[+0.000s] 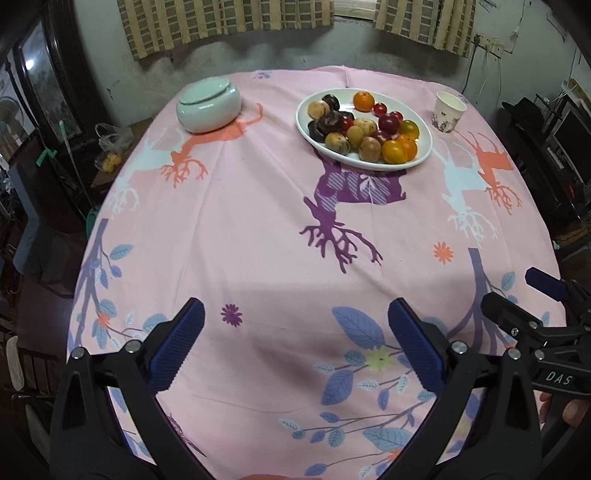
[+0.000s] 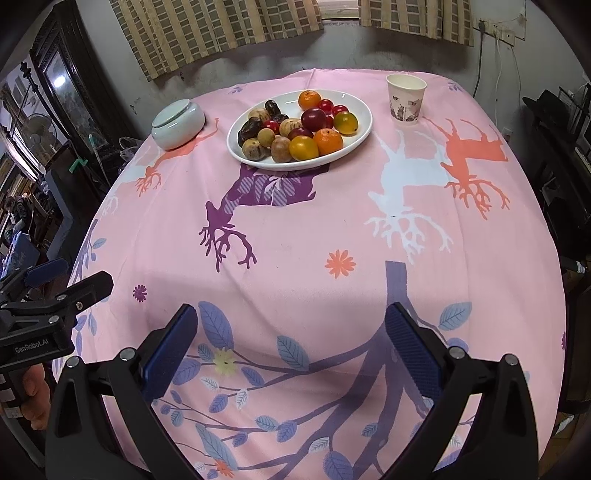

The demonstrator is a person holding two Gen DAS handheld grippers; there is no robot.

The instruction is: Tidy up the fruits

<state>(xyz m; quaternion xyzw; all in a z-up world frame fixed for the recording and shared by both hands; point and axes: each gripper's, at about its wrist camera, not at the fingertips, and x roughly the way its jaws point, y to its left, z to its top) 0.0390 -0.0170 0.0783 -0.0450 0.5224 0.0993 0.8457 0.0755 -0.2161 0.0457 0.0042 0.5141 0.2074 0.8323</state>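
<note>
A white oval plate (image 1: 424,146) (image 2: 364,110) at the far side of the table holds several mixed fruits: oranges (image 1: 364,100) (image 2: 328,141), red plums (image 1: 388,123) (image 2: 313,119), yellow and brown ones. A pale green lidded ceramic jar (image 1: 208,105) (image 2: 178,124) stands to its left, a paper cup (image 1: 448,110) (image 2: 405,99) to its right. My left gripper (image 1: 295,332) hovers open over the near edge of the table, far from the plate. My right gripper (image 2: 290,328) is open too, beside the left, nothing between its fingers.
A pink tablecloth (image 1: 258,221) (image 2: 332,229) with deer and leaf prints covers the table. Dark cabinets (image 1: 44,92) stand to the left, shelves and wires to the right. Curtains (image 2: 221,29) hang on the far wall. A hand (image 2: 35,398) holds the left gripper's handle.
</note>
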